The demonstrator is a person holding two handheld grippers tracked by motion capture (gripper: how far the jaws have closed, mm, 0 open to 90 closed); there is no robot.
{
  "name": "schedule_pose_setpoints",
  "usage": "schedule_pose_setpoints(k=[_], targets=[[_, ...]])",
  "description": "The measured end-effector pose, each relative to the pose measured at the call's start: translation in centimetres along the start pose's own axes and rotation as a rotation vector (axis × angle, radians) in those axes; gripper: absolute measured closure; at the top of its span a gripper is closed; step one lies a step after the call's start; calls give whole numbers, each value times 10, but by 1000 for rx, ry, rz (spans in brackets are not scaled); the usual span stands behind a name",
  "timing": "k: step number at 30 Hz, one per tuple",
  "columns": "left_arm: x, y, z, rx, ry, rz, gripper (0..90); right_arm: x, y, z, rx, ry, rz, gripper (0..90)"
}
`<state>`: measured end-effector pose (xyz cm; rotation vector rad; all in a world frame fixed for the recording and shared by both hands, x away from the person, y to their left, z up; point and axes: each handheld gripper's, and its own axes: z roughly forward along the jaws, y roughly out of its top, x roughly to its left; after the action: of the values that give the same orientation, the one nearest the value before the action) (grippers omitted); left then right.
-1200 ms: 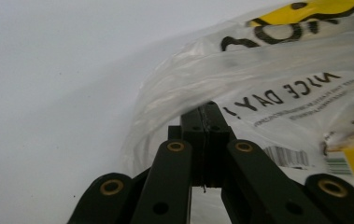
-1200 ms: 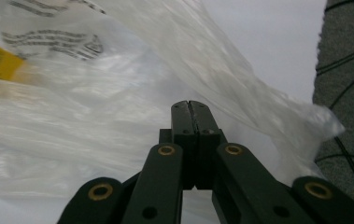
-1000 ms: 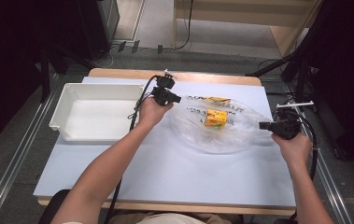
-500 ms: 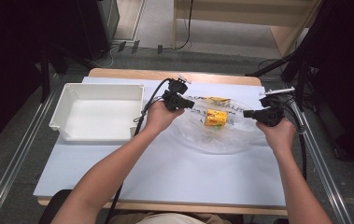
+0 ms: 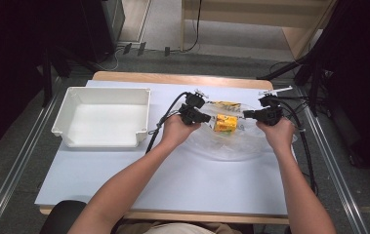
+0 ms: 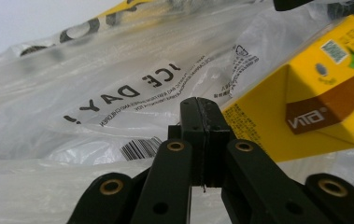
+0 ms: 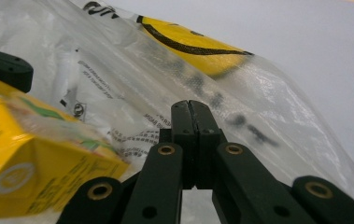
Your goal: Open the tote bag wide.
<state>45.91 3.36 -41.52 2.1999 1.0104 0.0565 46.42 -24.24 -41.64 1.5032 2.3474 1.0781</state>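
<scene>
A clear plastic bag (image 5: pixel 231 144) with black print and a yellow smiley lies on the white table (image 5: pixel 173 180). A yellow drink carton (image 5: pixel 224 123) rests inside it. My left gripper (image 5: pixel 206 118) sits just left of the carton, its jaws shut. From the opposite side, my right gripper (image 5: pixel 246 115) points at the carton, also shut. In the left gripper view the shut tips (image 6: pixel 202 100) lie against the bag film (image 6: pixel 95 70), beside the carton (image 6: pixel 305 107). In the right gripper view the shut tips (image 7: pixel 188 103) press on the film (image 7: pixel 268 98), with the carton (image 7: pixel 30 158) at the left. I cannot tell whether either gripper pinches film.
An empty white bin (image 5: pixel 102 117) stands on the left part of the table. Cables trail from both grippers, over the table's back right. Dark stands and floor surround the table edges.
Both grippers have moved inward over the bag toward the carton: the left from the bag's left rim, the right from its far right edge. The carton has stayed put.
</scene>
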Motion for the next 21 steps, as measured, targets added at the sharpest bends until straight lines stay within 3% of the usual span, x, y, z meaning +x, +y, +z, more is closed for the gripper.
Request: schedule_pose_setpoints(k=[3, 9, 16, 21], targets=[[0, -7, 6, 16, -1, -2, 900, -6, 3, 13, 9, 6, 5, 900], [3, -32, 12, 31, -10, -27, 900, -17, 5, 34, 41, -28, 46, 900], [-1, -57, 16, 49, -27, -18, 900, -16, -2, 51, 65, -36, 24, 900], [-7, -68, 13, 47, -45, -3, 900, -16, -3, 58, 87, -45, 36, 900]])
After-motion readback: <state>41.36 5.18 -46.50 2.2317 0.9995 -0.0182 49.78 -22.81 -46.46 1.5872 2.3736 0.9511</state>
